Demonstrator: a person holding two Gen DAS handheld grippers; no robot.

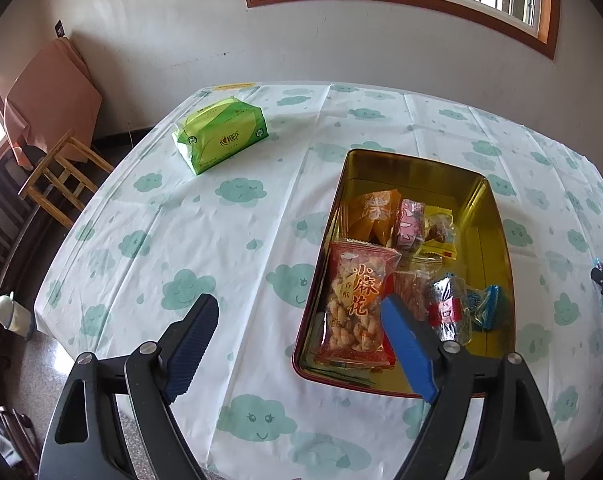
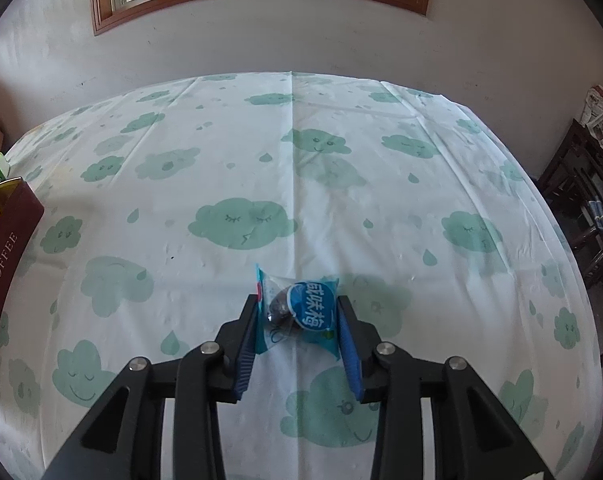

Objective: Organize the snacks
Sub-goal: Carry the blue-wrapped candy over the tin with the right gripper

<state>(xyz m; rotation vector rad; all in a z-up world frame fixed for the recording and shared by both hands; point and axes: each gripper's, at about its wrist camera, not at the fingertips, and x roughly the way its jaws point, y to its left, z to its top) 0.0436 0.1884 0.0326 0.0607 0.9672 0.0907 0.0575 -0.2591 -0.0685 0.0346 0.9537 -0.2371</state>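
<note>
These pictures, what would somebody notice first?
Probably the gold tin on the cloud-print tablecloth, filled with bright snack packets such as the big red twist-snack bag. Next, the small blue plum packet between the fingers of the right hand-held gripper. A green tissue pack lies at the table's far left.

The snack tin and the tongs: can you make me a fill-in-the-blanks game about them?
1. The snack tin is shiny ____ inside.
2. The tissue pack on the table is ____.
3. The right tongs hold a plum candy packet with a ____ label.
4. The left tongs hold ____.

Missing words: gold; green; blue; nothing
</note>
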